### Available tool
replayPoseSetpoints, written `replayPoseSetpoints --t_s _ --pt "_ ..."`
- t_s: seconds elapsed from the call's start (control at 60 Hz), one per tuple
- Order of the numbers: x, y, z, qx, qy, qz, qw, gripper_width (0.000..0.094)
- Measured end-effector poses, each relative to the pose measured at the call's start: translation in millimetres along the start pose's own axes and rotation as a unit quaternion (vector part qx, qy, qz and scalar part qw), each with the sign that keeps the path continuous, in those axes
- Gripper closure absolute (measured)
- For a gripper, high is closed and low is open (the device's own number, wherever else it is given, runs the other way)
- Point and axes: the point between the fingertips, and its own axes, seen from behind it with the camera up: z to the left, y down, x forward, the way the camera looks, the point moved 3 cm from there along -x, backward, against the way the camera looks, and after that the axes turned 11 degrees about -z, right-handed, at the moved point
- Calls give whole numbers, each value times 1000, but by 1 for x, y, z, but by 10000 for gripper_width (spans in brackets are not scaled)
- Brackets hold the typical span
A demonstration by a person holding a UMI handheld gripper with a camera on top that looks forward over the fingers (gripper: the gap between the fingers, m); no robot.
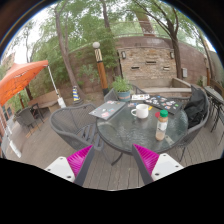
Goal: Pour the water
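gripper (112,160) — spread wide, holding nothing | bottle (162,125) on glass table (125,130) — well beyond

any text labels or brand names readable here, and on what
None can be read.
The bottle on the glass table has a label, too small to make out.
The papers and flat items on the table: any print is too blurred.
The mug: no marking visible.
The claw is open, short of the table, and bears no text.

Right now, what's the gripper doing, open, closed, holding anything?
Gripper: open, holding nothing; the round glass table with the bottle and white cup lies beyond its fingers.
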Motion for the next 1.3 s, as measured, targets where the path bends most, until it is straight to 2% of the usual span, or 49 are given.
replayPoseSetpoints --t_s 0.2,0.367,0.55,0.767,0.85,0.967,1.067,1.133,1.167,1.183,1.2,1.3 --pt "1 -4 -10 -10 32 -10 999 110" --pt "31 0 3 -18 72 -12 997 127" --pt "60 16 -78 -49 119 -15 992 126" --pt "134 39 -187 -67 139 -63 986 126" --pt "161 31 -213 -78 138 -108 982 129" --pt "202 39 -245 -61 142 -112 982 140" --pt "231 25 -257 -37 127 -144 981 150" --pt "241 10 -257 -36 112 -170 978 237" --pt "247 7 -258 -42 104 -174 978 358" --pt "250 7 -256 -46 103 -175 978 454" --pt "250 8 -256 -52 100 -173 978 499" --pt "253 6 -257 -63 100 -189 975 521"
